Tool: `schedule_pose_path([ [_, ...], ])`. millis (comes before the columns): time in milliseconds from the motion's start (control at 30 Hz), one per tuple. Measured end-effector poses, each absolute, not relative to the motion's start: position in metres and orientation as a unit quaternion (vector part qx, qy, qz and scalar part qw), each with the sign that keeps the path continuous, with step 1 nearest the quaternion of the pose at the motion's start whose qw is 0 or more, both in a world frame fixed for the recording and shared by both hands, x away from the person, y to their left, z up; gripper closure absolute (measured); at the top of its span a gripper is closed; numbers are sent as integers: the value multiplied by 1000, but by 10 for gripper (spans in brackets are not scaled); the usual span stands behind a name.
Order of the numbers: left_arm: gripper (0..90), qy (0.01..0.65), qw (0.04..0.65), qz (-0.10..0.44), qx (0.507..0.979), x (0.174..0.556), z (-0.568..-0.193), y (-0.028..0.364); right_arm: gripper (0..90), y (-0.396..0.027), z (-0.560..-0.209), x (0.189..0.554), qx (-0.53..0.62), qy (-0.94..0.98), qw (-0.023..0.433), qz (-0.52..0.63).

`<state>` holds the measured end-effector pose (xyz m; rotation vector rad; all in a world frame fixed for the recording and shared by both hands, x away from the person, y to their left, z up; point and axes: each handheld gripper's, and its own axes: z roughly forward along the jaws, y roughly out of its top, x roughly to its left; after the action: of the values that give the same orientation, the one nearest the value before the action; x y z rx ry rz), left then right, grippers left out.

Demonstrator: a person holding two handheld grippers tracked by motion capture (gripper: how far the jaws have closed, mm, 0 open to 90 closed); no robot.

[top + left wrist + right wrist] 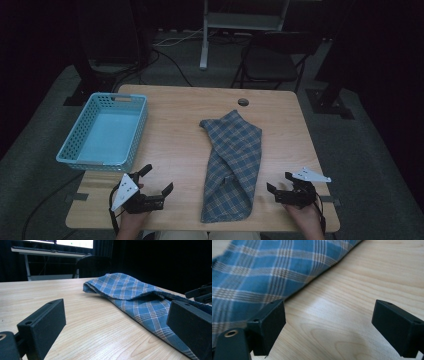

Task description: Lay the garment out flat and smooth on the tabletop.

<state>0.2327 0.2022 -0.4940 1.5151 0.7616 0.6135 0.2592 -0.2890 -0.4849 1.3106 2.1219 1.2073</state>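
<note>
A blue plaid cloth (233, 162) lies folded lengthwise down the middle of the wooden table (180, 135), running from mid-table to the near edge. My left gripper (157, 179) rests on the table to the cloth's left, open, with nothing between its jaws. In the left gripper view the cloth (132, 296) lies ahead and to the right, and the left gripper (125, 325) stands wide apart over bare wood. My right gripper (279, 182) sits just right of the cloth's near end, open and empty. In the right gripper view the cloth (262, 272) lies beside the right gripper (329, 320).
A light blue plastic basket (105, 131) stands at the table's left edge, with nothing showing inside it. A round cable hole (243, 102) sits near the far edge. Beyond the table are a dark chair (272, 57) and a white desk frame (205, 35).
</note>
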Motion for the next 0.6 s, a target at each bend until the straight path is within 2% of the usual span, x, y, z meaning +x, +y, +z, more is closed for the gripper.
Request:
schedule_pose_path([
  [600, 30, 332, 621, 269, 657, 232, -494, 202, 116, -269, -449, 268, 433, 749, 210, 455],
])
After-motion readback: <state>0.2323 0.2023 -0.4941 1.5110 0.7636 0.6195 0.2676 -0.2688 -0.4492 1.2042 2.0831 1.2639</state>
